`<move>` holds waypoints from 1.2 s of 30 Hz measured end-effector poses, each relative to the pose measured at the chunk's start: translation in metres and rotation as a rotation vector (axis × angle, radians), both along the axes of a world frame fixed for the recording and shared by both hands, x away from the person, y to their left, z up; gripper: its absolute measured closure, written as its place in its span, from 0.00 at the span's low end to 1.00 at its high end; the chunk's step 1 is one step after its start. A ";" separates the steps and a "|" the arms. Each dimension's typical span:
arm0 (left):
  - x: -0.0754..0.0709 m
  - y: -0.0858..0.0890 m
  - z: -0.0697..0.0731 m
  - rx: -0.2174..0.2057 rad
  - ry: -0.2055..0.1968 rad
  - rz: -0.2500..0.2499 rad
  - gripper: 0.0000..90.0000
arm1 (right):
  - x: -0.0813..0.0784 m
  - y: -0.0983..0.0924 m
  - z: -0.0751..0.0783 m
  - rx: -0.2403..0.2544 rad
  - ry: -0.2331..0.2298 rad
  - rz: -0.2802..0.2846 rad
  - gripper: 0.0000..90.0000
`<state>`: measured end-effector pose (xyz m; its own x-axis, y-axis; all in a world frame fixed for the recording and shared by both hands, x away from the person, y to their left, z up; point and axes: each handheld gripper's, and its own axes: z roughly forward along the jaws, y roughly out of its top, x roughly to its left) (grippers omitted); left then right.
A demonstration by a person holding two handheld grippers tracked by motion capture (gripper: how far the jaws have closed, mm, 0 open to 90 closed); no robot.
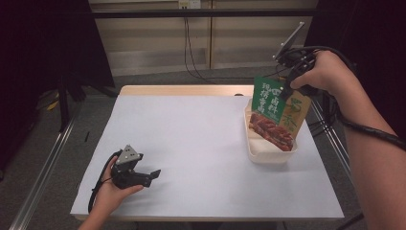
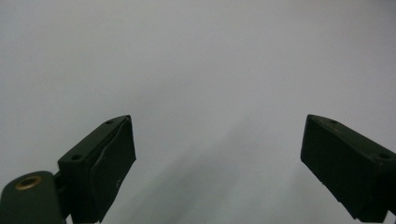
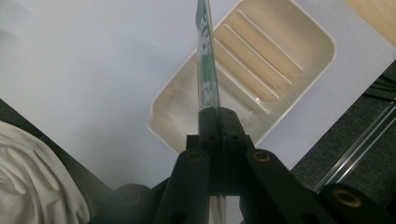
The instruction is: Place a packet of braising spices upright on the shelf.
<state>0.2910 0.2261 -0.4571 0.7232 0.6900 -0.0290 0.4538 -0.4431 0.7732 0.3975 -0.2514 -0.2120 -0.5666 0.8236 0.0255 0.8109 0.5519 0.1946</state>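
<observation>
Right hand-held gripper (image 1: 291,87), jaws pinching the top edge of the green snack packet (image 1: 276,115), hangs it upright directly above the cream tray (image 1: 268,155), while the spread left hand-held gripper (image 1: 152,175) rests well away on the worktop (image 1: 201,143).

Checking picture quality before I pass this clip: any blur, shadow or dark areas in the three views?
High view: white table sheet evenly lit, surroundings dark, green snack packet readable. Left gripper view: black jaws sharp, soft shadows on the sheet. Right gripper view: right gripper pinches the packet edge-on, its near edge blurred; cream ribbed plastic tray in focus.
</observation>
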 end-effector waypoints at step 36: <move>0.000 0.001 0.001 -0.008 -0.002 0.015 0.11 | 0.000 -0.012 -0.026 0.023 0.043 -0.002 1.00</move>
<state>0.2906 0.2271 -0.4563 0.7129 0.7005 -0.0332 0.4586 -0.4298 0.7778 0.3978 -0.2631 -0.2375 -0.5630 0.8236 0.0689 0.8198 0.5460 0.1725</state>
